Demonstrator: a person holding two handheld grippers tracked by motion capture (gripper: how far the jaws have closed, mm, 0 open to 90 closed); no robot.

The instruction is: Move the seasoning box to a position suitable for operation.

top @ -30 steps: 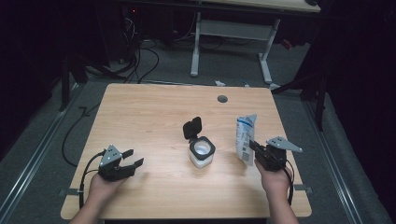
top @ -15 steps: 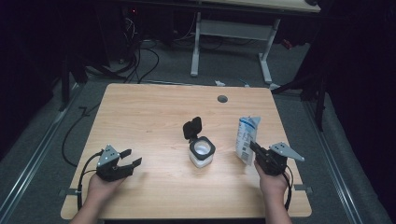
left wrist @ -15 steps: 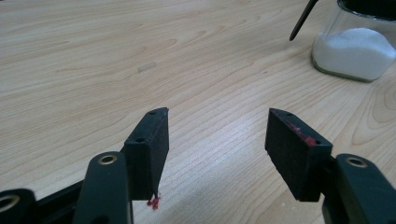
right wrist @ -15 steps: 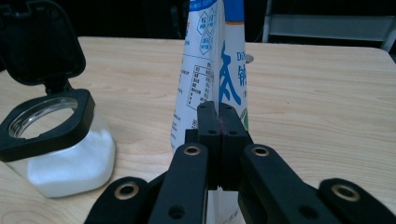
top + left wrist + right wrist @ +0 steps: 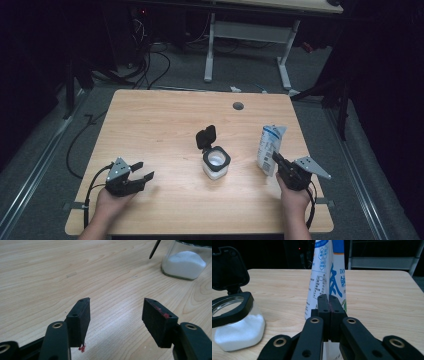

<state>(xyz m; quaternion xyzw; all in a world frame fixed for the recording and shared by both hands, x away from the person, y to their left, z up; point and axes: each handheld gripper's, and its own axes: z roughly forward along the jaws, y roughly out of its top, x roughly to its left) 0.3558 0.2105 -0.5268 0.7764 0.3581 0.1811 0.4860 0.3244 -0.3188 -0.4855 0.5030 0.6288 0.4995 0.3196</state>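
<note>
Now, the scene line by line:

Table (image 5: 150, 120): a wooden top that carries two things, a jar and a pouch.

Jar (image 5: 216, 164): it stands upright near the middle of the table, a little toward the near edge. It is glass with white powder inside, and its black flip lid (image 5: 206, 137) stands open on the far side.

Pouch (image 5: 269, 149): a white and blue bag that stands upright near the right edge, well apart from the jar.

Left gripper (image 5: 116, 315): it rests low over the table near the near left corner. The jaws are spread wide and hold nothing; between them I see bare wood.

Right gripper (image 5: 328, 312): it is near the right edge, just in front of the pouch. The jaws are pressed together, pad against pad. Whether they pinch a fold of the pouch I cannot tell; in the right gripper view the pouch stands behind the tips.

Risk, pouch: I judge that it is light and tall, so a push from the closed jaws can tip it away toward the far edge.

Risk, jar: the lid is open, so a knock from either gripper or from the falling pouch can spill powder on the table.

Risk, grip: if the jaws hold only a thin edge of the pouch, it may slip out when lifted.
</note>
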